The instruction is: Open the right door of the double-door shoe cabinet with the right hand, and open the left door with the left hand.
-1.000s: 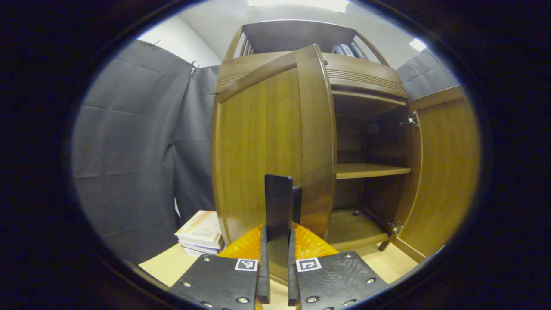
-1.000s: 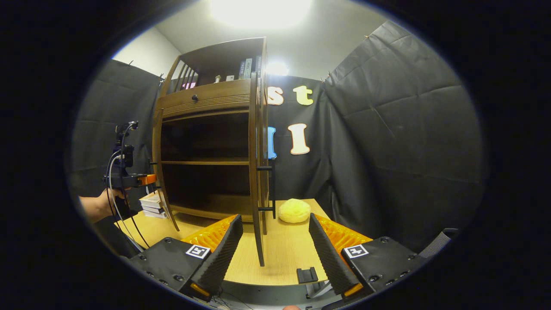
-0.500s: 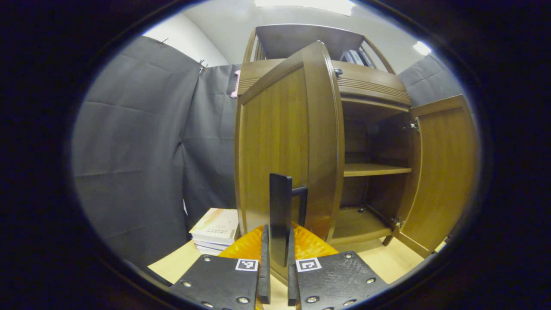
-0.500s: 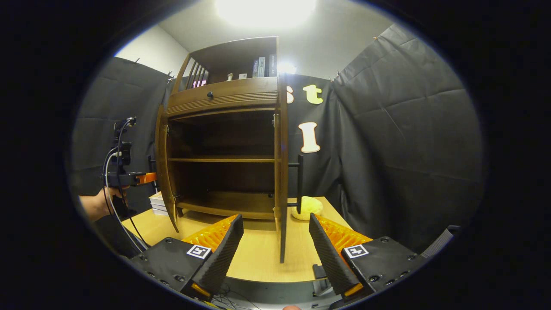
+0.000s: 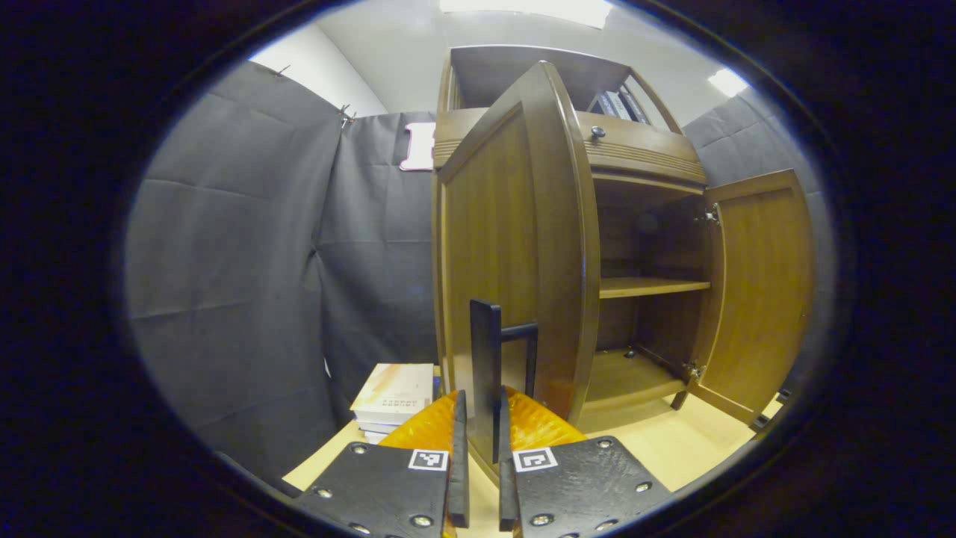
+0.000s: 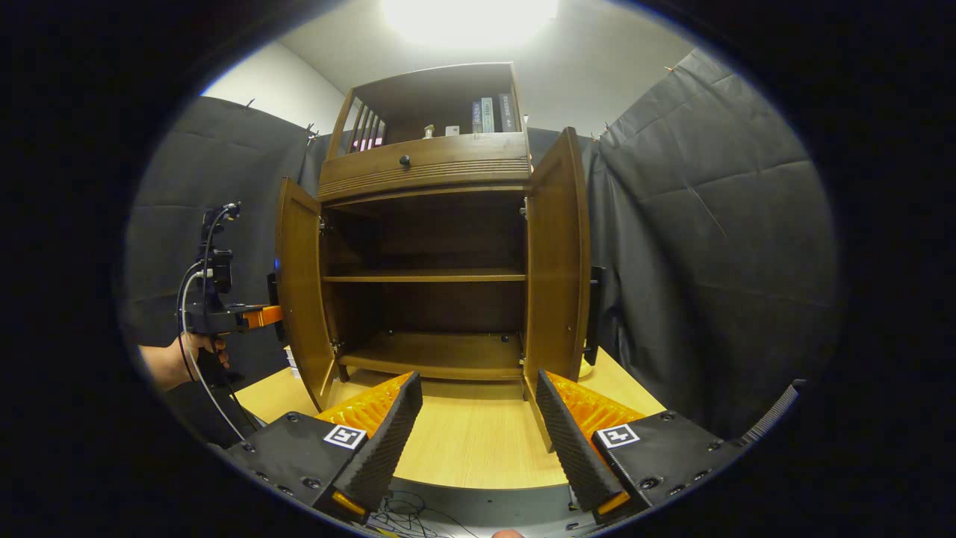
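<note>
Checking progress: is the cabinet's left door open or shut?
Open: the left door stands swung out from the cabinet, baring its shelf.

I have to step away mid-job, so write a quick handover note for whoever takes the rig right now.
Left claw: shut on the left door handle, door swung wide.
Right claw: open, holding nothing, in front of the shoe cabinet.
Right door: open, its handle on the far side.
Left door: open.
Shelves look empty.
Done: both doors open.
Left: release the left handle and back off.
</note>
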The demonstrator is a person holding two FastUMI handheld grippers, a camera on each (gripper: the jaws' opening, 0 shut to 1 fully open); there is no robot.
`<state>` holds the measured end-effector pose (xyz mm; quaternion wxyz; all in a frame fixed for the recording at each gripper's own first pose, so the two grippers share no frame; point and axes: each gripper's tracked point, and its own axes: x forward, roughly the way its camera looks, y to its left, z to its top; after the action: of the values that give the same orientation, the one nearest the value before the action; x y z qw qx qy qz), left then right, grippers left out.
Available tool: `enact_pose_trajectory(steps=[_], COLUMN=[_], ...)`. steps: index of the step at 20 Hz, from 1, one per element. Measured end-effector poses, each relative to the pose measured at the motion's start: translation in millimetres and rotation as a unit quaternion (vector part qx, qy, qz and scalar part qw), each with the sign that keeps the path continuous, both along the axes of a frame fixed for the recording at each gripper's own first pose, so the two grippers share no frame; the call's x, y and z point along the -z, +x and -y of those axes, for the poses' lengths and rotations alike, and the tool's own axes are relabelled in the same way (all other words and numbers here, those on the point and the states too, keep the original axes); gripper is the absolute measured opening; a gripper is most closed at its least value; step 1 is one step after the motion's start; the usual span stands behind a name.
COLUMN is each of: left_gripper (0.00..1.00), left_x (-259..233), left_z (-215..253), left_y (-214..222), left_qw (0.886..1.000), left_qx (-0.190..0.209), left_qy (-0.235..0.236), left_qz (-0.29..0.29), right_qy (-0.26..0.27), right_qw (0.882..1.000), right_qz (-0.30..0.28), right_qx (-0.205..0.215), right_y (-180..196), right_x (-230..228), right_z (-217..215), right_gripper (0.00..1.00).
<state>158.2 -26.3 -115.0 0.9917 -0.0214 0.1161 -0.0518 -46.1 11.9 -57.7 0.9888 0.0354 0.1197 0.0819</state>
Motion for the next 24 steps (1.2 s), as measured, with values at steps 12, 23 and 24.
enact_pose_trajectory(steps=[12,23,24], left_gripper=[0.18,0.18,0.18], left_x=[6.2,-16.0,-20.6], left_z=[-77.7,-141.8,-142.1], left_y=[-8.0,-55.5,-63.6], left_qw=[1.000,0.997,0.997], left_qx=[-0.027,-0.072,-0.076], left_qy=[0.000,0.020,0.020], left_qz=[0.007,0.019,0.021], right_qy=[-0.003,-0.018,-0.021], right_qw=[1.000,0.999,0.998], right_qz=[0.007,0.038,0.043], right_qx=[-0.006,0.023,0.027], right_y=[2.4,6.7,7.3], right_x=[-3.4,-20.8,-25.2], right_z=[-49.2,-40.7,-35.7], right_gripper=[0.96,0.93,0.93])
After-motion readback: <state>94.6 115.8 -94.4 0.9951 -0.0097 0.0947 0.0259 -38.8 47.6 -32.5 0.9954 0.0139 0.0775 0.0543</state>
